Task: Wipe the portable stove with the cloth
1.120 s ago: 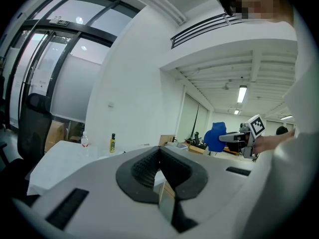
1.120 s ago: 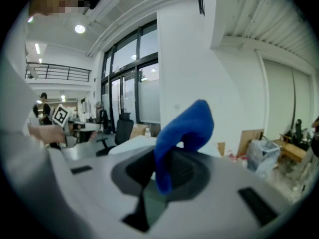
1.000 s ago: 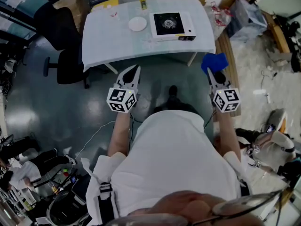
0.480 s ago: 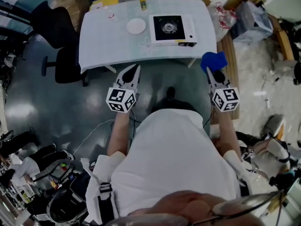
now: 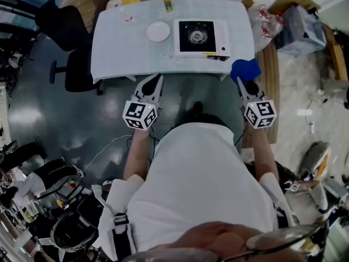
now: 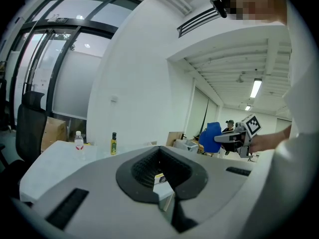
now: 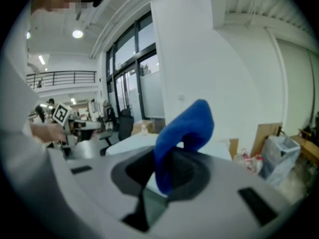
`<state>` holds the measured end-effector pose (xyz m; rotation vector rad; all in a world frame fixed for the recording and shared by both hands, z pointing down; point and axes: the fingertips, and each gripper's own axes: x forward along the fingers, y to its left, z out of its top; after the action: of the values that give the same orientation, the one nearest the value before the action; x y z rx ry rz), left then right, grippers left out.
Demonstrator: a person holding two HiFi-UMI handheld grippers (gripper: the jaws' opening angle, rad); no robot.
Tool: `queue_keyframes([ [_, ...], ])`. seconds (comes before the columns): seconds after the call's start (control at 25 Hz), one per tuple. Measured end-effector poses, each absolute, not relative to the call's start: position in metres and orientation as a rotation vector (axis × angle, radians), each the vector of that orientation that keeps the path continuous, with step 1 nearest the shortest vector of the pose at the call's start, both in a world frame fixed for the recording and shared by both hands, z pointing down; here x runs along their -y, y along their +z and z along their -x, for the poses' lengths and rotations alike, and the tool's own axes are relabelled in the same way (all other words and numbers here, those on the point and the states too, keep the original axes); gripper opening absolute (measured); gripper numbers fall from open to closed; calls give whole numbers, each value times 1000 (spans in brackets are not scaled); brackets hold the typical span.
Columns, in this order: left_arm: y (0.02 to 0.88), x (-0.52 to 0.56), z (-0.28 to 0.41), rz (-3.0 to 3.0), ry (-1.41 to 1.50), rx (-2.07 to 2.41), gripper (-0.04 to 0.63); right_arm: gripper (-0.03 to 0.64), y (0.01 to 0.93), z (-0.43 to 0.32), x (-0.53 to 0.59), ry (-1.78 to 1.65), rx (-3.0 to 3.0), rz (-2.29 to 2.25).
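Could drop the cloth before reaching the stove: pinched by one end only in the shut right tongs, hanging loose. Standing back from the near edge of the surface, forearms level, pointing forward. Left tongs closed, empty. Stove by the right edge, unwiped.

Blue cloth held up short of the table

My right tongs pinch the cloth near the table's right front corner, while my left tongs come to a closed point just off its front edge. On the table stand the portable stove, a white plate beside it and a bottle at the far edge.
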<state>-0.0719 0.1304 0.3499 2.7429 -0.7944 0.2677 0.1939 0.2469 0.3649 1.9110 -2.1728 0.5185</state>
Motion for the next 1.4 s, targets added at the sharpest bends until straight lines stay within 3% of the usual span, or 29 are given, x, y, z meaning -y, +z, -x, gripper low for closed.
queue_keyframes([
  [0.68, 383, -111, 22, -2686, 359, 825, 32, 78, 419, -234, -201, 628, 2200, -1788],
  [1.4, 443, -41, 14, -2712, 493, 589, 32, 78, 499, -209, -165, 793, 2001, -1807],
])
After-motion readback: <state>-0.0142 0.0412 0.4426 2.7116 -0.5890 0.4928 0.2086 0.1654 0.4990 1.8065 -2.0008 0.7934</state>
